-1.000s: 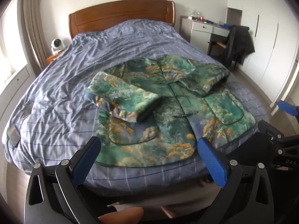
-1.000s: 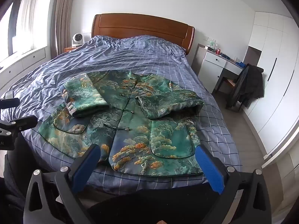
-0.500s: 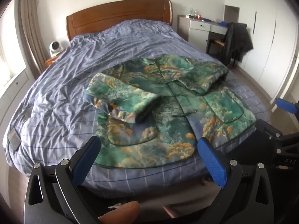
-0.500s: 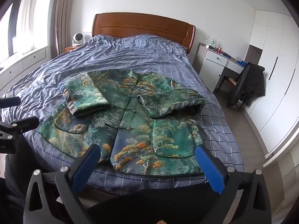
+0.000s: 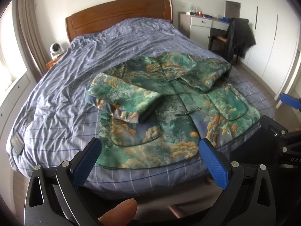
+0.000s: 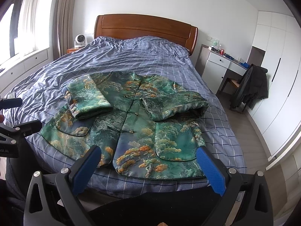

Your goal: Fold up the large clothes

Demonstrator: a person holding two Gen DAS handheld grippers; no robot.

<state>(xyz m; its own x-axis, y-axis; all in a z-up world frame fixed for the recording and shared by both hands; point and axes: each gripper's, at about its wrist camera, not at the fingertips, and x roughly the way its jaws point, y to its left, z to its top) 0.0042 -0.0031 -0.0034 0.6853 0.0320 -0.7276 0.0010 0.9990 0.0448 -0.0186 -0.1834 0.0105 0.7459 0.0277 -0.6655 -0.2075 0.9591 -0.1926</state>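
Left gripper (image 5: 148, 152) jaws wide at bottom of frame, right gripper (image 6: 147, 159) likewise wide, both empty, jacket (image 6: 131, 128) just beyond at frame centre on bed (image 6: 131, 56), sleeves folded in, fingertip (image 5: 120, 214) only in left view.

Jacket (image 6: 131, 131): green/teal brocade w/ orange-gold cloud & pine motifs, dark green piping, dark frog buttons; lies at foot edge of bed. Duvet (image 6: 131, 56): blue-grey w/ thin white & navy grid lines. Headboard (image 6: 146, 26): red-brown wood. Gripper pads (image 6: 210, 171): bright blue, dimpled; frames black. Desk (image 6: 220, 64): white, black knobs. Coat on chair (image 6: 252, 88): black. Curtain (image 6: 64, 15): taupe. Fan (image 6: 80, 39): white.
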